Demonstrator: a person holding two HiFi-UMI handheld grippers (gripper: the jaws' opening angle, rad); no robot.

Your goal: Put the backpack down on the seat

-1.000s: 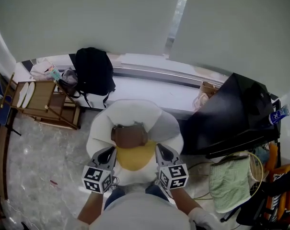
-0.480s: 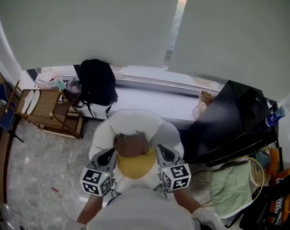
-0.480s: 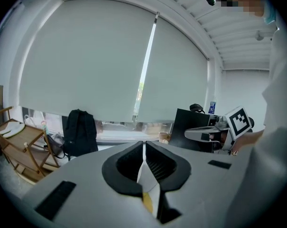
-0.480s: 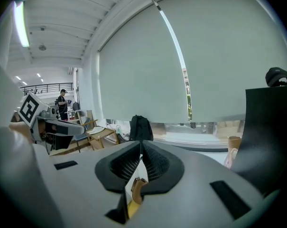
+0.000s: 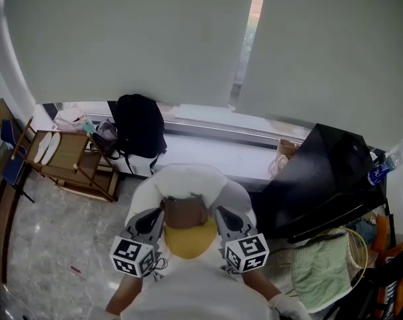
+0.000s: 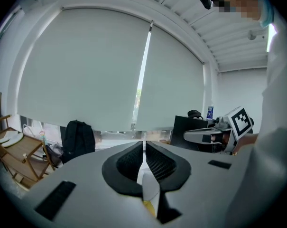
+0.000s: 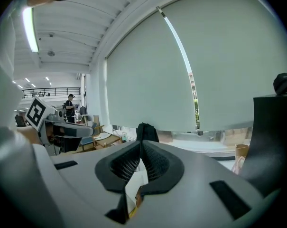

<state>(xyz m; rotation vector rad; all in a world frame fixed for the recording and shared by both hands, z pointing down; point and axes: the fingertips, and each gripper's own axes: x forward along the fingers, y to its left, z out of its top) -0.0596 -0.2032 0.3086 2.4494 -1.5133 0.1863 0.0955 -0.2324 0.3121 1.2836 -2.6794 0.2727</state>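
- As we read the scene from its left edge, a wooden stand [image 5: 64,153] sits by the wall, with pale things lying on its top.
- Just beside it, a black backpack [image 5: 139,125] leans upright on the window ledge [image 5: 208,149].
- Our left claw [image 5: 150,220] is closed on a white strip of the white backpack [image 5: 186,182], and the fabric is pinched between its pads.
- That backpack, with a brown top and a yellow patch, hangs in front of us between both claws, apart from the ledge.
- Our right claw [image 5: 221,217] is likewise clamped on a white strip of it.
- Further right, a black panel [image 5: 328,179] leans near the ledge.
- We judge the pickup done. Carrying the backpack to the seat, lowering it and letting go are left. We cannot tell which seat is meant.
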